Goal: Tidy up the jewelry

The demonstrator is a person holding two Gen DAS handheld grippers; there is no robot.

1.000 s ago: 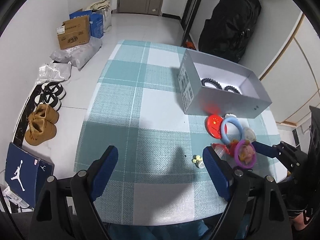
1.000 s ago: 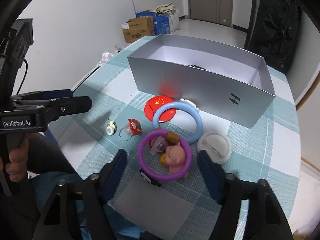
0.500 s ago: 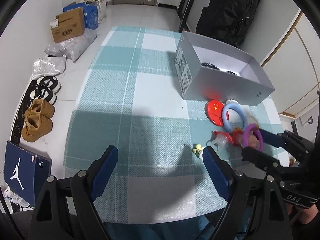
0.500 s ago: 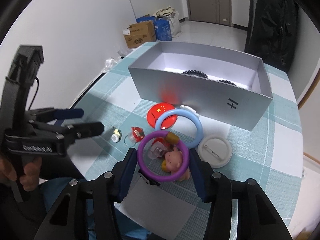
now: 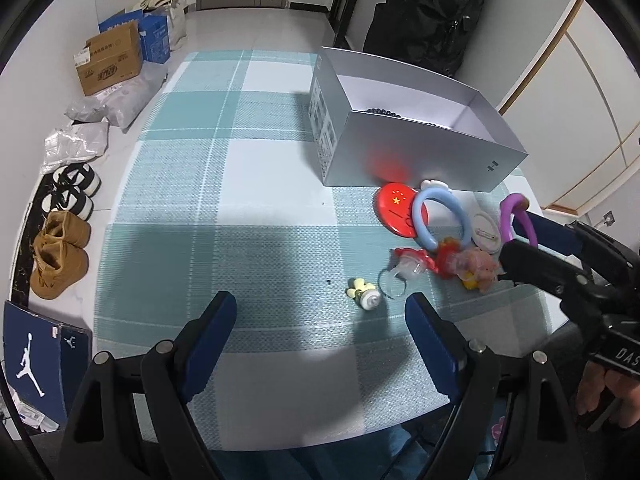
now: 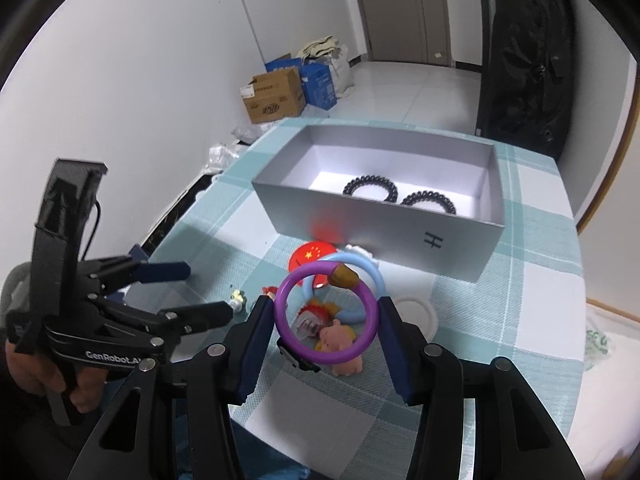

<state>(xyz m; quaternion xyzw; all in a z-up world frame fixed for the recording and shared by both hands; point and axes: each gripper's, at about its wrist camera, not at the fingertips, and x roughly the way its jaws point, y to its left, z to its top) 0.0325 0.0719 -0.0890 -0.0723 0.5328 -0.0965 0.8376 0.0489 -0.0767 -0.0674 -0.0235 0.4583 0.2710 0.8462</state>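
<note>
My right gripper (image 6: 325, 320) is shut on a purple bracelet (image 6: 326, 312) with a brown clasp, its pads pressing on both sides of it. The bracelet hangs a little above the checked tablecloth, over a pink pig charm (image 6: 340, 340). In the left wrist view the bracelet (image 5: 516, 216) stands upright in my right gripper (image 5: 520, 236). Beyond it stands an open grey box (image 6: 376, 232) holding two black spiral hair ties (image 6: 370, 188). My left gripper (image 5: 320, 320) is open over bare cloth, with nothing between its fingers.
On the cloth before the box lie a red star badge (image 5: 396, 208), a blue ring (image 5: 440, 216), a white round badge (image 5: 486, 228), a red-and-clear ring (image 5: 408, 268) and a small yellow charm (image 5: 362, 294). Shoes (image 5: 60, 256) and cardboard boxes (image 5: 110, 62) are on the floor at left.
My right gripper closed on the purple bracelet and lifted it off the cloth, tilting it upright. The left gripper stayed open and barely moved.
</note>
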